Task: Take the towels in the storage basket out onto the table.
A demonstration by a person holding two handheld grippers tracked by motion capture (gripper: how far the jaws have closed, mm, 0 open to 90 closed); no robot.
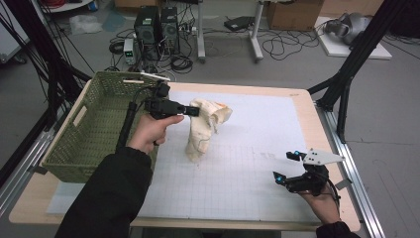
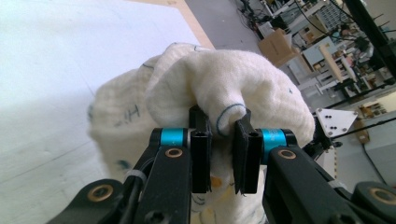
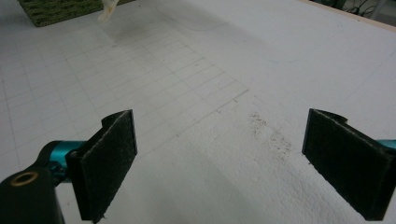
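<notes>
You had the left gripper [image 1: 194, 111] clamped on a fold of the cream cloth [image 1: 202, 130], lifting it beside the green basket [image 1: 94, 130], probably to drop it in; the right gripper [image 1: 287, 167] waited with jaws apart.

A: My high view sits above the near edge, facing forward and down over the whole table [image 1: 277, 99], floor beyond.

B: Gripper views?

A: Left one rides close behind its jaws, tight on the cloth [image 2: 224, 84], room behind. Right one looks low across the mat [image 3: 187, 56]. Both also show in the high view.
</notes>
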